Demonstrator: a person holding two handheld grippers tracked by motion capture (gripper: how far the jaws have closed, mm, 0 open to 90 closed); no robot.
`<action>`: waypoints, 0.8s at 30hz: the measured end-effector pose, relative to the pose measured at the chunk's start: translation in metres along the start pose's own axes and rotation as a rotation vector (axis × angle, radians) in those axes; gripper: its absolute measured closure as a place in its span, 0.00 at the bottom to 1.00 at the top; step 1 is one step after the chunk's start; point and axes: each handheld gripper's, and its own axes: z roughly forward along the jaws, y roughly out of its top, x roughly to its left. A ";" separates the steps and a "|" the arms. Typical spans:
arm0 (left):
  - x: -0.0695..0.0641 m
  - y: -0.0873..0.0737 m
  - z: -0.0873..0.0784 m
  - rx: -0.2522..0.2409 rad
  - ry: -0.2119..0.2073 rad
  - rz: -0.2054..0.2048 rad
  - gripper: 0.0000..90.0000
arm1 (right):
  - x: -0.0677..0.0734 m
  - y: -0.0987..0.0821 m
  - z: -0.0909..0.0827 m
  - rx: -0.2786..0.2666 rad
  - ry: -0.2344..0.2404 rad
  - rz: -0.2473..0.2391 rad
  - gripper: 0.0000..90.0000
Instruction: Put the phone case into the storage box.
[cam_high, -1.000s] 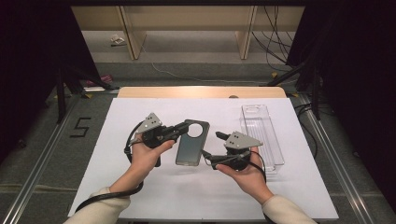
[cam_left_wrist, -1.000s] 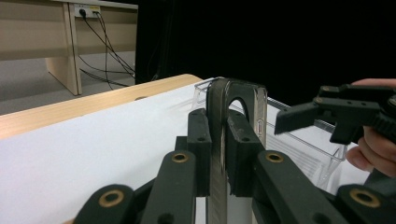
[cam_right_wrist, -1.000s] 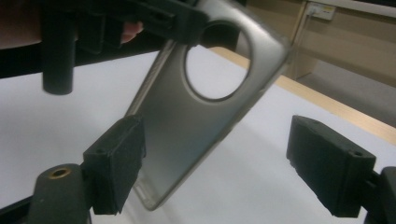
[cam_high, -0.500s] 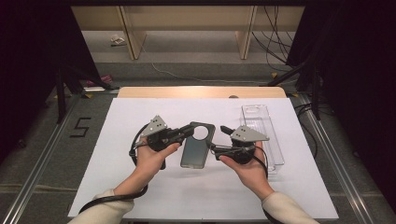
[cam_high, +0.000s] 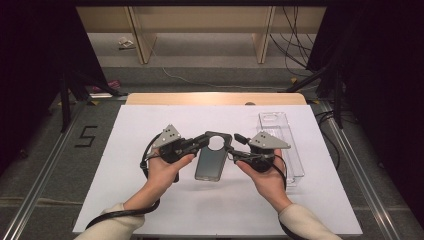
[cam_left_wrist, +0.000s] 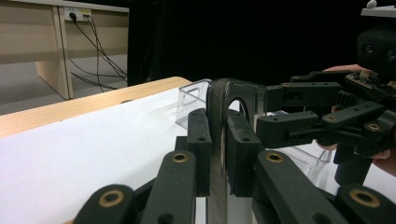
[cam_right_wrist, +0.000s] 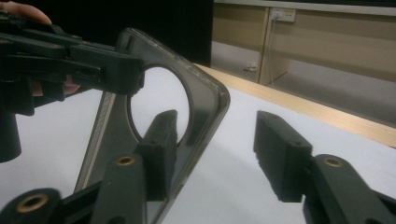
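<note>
The left gripper (cam_high: 202, 142) is clamped on the top corner of the phone case (cam_high: 210, 162), which is tipped up near the middle of the white table (cam_high: 125, 150). The right gripper (cam_high: 231, 146) has just been closing, its jaws half open astride the case's opposite edge, not yet pressing. If it closes off-centre, the thin rim could twist or slip from the left grip. The case's long axis runs from six to twelve o'clock, camera ring at twelve; a clear tray (cam_high: 282, 145) lies at three o'clock.
</note>
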 end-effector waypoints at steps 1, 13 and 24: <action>0.000 0.000 0.000 0.001 0.001 0.001 0.90 | 0.000 0.000 0.000 -0.003 -0.002 0.002 0.62; 0.000 0.000 0.000 -0.006 0.007 -0.001 0.90 | 0.003 0.001 0.001 -0.007 0.008 0.024 0.84; -0.002 -0.002 0.003 0.017 0.006 0.015 0.90 | 0.002 0.003 -0.003 -0.008 -0.016 0.058 0.92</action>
